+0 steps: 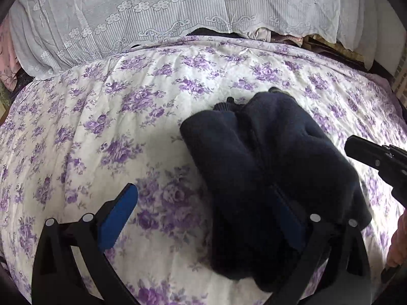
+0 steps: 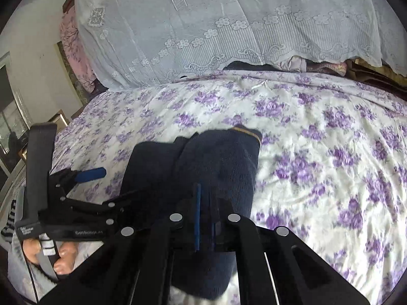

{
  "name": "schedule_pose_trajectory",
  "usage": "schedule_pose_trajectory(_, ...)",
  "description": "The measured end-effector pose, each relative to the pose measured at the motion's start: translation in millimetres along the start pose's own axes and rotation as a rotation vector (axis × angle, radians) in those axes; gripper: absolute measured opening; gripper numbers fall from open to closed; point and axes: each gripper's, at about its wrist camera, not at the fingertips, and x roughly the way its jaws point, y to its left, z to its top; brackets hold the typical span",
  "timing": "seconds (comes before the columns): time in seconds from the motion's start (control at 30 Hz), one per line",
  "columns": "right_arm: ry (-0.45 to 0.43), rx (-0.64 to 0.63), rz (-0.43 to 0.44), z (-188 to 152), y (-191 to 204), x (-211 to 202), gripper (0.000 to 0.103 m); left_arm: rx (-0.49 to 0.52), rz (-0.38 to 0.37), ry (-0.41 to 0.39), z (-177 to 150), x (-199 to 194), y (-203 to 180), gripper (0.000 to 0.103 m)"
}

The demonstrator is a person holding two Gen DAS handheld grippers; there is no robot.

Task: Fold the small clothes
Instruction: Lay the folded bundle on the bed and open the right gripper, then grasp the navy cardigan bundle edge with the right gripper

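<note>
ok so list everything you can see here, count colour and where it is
dark garment: one, navy, partly folded, lying on the bedspread between the two grippers
bedspread: one, white with purple flowers, covering the bed
lace cloth: one, white, draped over a pile at the far edge of the bed
pink fabric: one, pink patterned, behind the lace cloth at the left
left hand-held gripper: one, black with blue pads, jaws open, one finger lying over the garment
right hand-held gripper: one, black with blue pads, jaws shut, over the garment
person's hand: one, holding the left gripper's handle
</note>
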Motion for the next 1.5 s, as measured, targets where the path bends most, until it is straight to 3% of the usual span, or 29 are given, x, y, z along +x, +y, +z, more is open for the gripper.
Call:
schedule_pose_trajectory(0.03, 0.019, 0.001, 0.007, -13.4, -3.1, 2.9, 0.007, 0.004, 0.020, 0.013, -5.8, 2.0, -0.1, 0.099)
schedule_pose_trajectory(0.1, -0.041, -0.032, 0.006, -30.0, -6.5, 0.8, 0.006, -0.047, -0.014, 0.022, -18.7, 7.0, 6.6, 0.099)
schedule_pose_trajectory(0.23, -0.039, -0.015, 0.002, -26.8, -6.5, -5.8, 0.006, -0.116, -0.001, 0.019, -24.0, 0.8, 10.7, 0.099)
schedule_pose_trajectory(0.37, -0.078, 0.038, 0.013, -40.4, -15.2, -27.5, 0.009, -0.073, 0.099, -0.077, -35.5, -29.5, -6.5, 0.098)
schedule_pose_trajectory(0.5, -0.101, 0.019, 0.007, -46.3, -10.8, -41.7, 0.010, -0.054, 0.103, -0.138, -43.4, -52.9, -18.6, 0.098)
schedule_pose_trajectory(0.57, -0.027, 0.028, -0.009, -53.2, -13.1, -27.1, 0.010, -0.028, 0.140, -0.131, -45.3, -50.9, -25.5, 0.099)
schedule_pose_trajectory(0.63, -0.032, 0.059, -0.009, -61.0, -21.5, -19.6, 0.010, -0.008, 0.164, -0.081, -45.6, -36.5, -28.9, 0.099)
schedule_pose_trajectory(0.73, -0.032, 0.073, -0.033, -61.5, -26.3, -19.2, 0.027, -0.005, 0.177, -0.041, -48.0, -24.3, -28.9, 0.099)
schedule_pose_trajectory(0.97, -0.038, 0.128, -0.017, -65.2, -38.6, -17.4, 0.036, 0.007, 0.189, -0.073, -49.5, -31.1, -31.5, 0.099)
schedule_pose_trajectory(1.27, -0.070, 0.143, -0.003, -62.3, -39.8, -26.1, 0.036, -0.018, 0.168, -0.138, -44.9, -48.8, -25.6, 0.099)
schedule_pose_trajectory(1.4, -0.144, 0.115, -0.004, -47.0, -30.1, -38.7, 0.036, -0.067, 0.092, -0.181, -34.0, -59.4, -14.8, 0.099)
schedule_pose_trajectory(1.5, -0.173, 0.094, -0.005, -24.9, -19.6, -35.3, 0.036, -0.143, 0.014, -0.114, -19.6, -36.9, -0.3, 0.099)
